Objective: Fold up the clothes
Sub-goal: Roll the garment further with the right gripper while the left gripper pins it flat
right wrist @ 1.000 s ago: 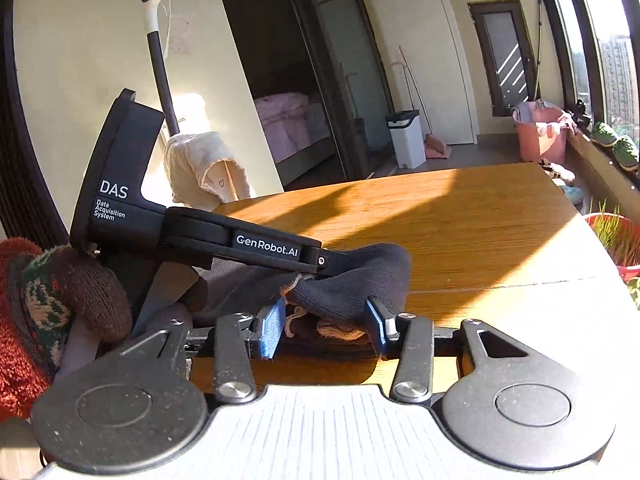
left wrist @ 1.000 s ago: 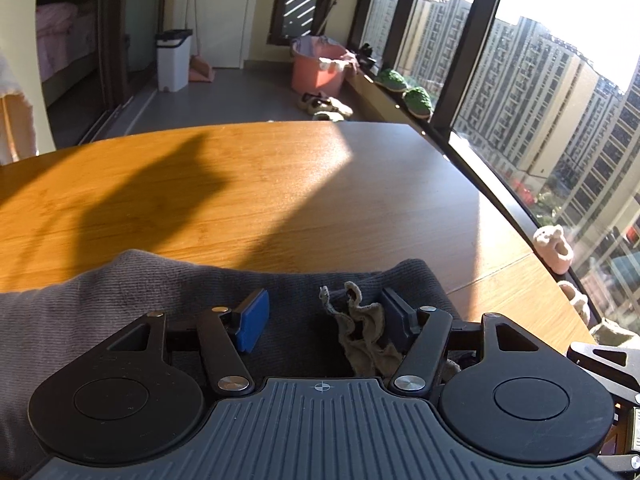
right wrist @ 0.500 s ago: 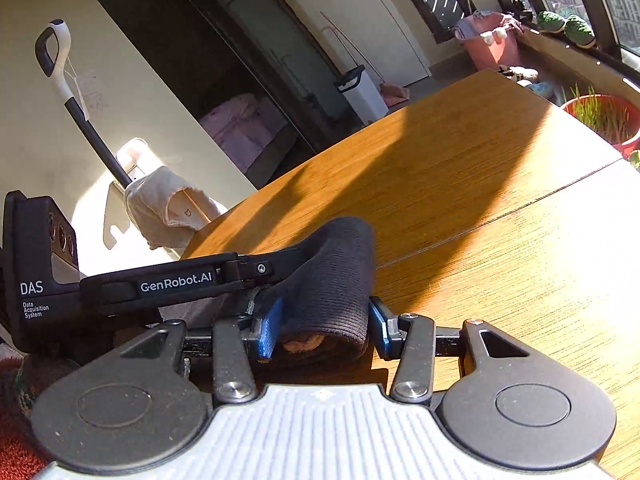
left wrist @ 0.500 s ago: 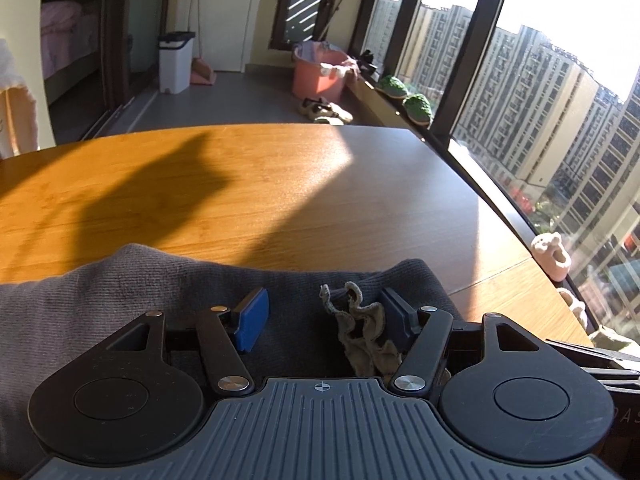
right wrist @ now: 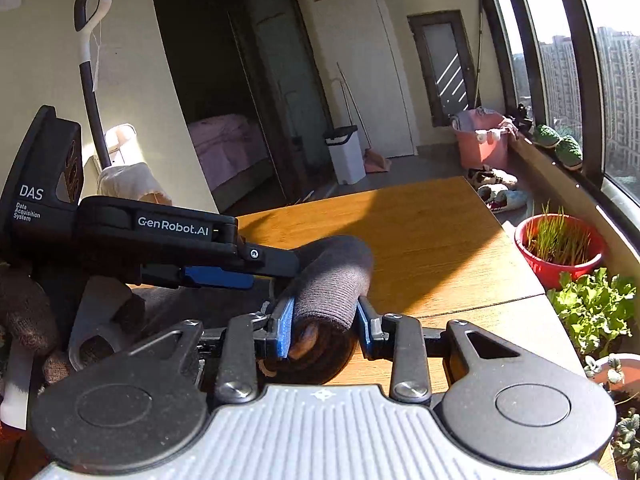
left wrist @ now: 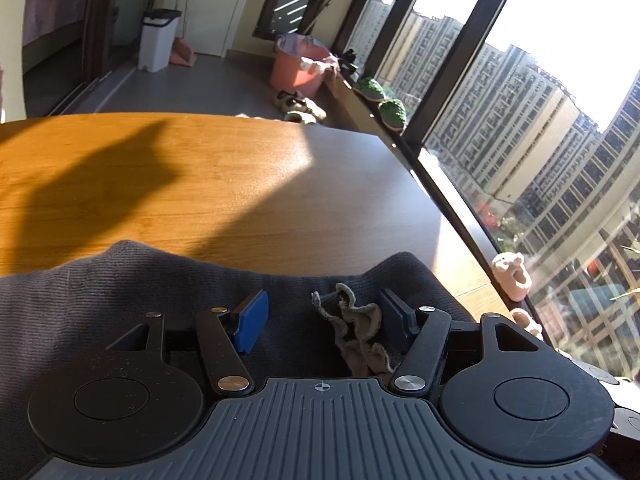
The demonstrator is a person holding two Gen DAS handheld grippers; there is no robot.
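Both grippers are working the dark grey ribbed knit garment (right wrist: 332, 276) lying on the wooden table (left wrist: 168, 184): the right gripper (right wrist: 324, 326) is closing on its rolled edge, while the left gripper (left wrist: 320, 316) is standing agape over it, so the thick roll could be slipping free.

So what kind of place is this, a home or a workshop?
Probably a high-rise apartment's sunroom: a wooden table by tall windows facing tower blocks, a pink laundry tub, and a bed through the doorway.

A high-rise home: beyond the wooden table (left wrist: 168, 184) lie a pink laundry tub (right wrist: 482, 144), slippers (left wrist: 300, 106) and a white bin (right wrist: 346, 154); left of it, a bedroom doorway; right, apartment towers (left wrist: 532, 152) outside.
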